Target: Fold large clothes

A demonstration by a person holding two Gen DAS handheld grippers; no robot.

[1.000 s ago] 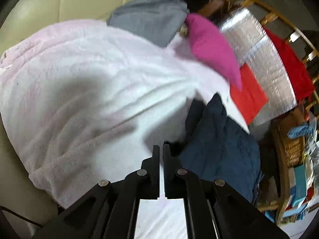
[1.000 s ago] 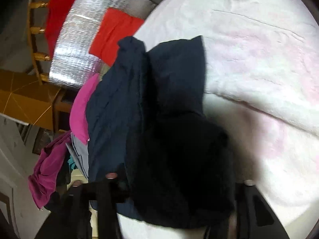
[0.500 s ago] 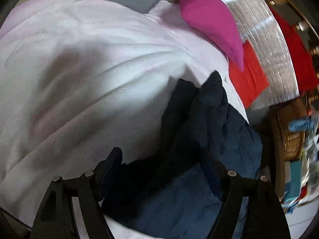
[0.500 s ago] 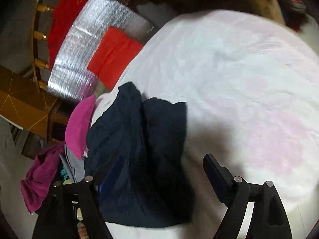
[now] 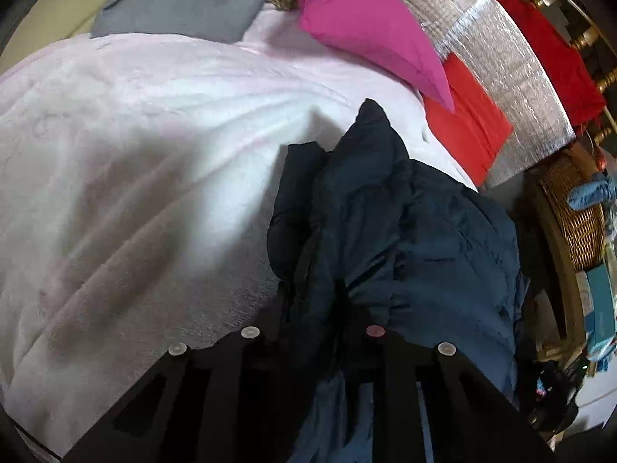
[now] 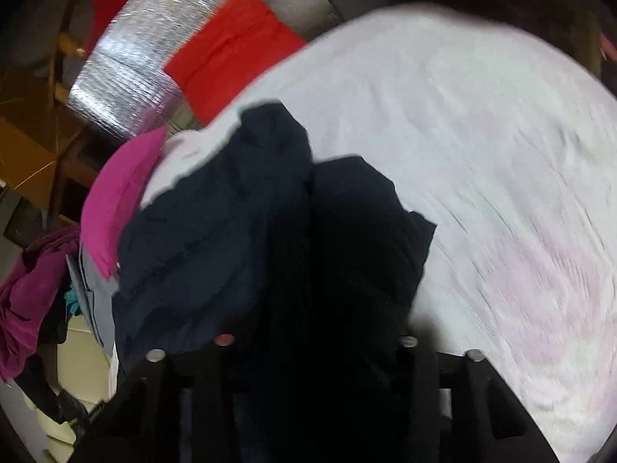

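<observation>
At the bottom of the left wrist view, your left gripper (image 5: 314, 332) is closing onto a bunched fold of the navy jacket (image 5: 405, 231); its jaws have just been narrowing, and dark fabric is filling the gap between them, so it is looking clamped on the jacket. In the right wrist view, your right gripper (image 6: 314, 341) has also just been closing, with the near black part of the jacket (image 6: 239, 208) heaped over and between its fingers. The fingertips are hiding under cloth, so I am reading it as gripping the jacket, though less surely.

Beyond the grippers, the jacket is lying crumpled at the lower centre of both views, on the pale pink blanket (image 5: 127, 162), close to the blanket's edge.

Farther off, a magenta cushion (image 5: 366, 27) and a grey garment (image 5: 189, 0) are sitting at the top of the left view, with a silver foil sheet (image 5: 497, 61) at the upper right.

Your risks, as I judge them: you are pinching bunched layers rather than a clean hem, so lifting may be dragging up a tangled wad or letting one layer slip. The blanket pile may be catching in a jaw. The right view is blurring, so a fast pull could be swinging the jacket off the edge.
</observation>
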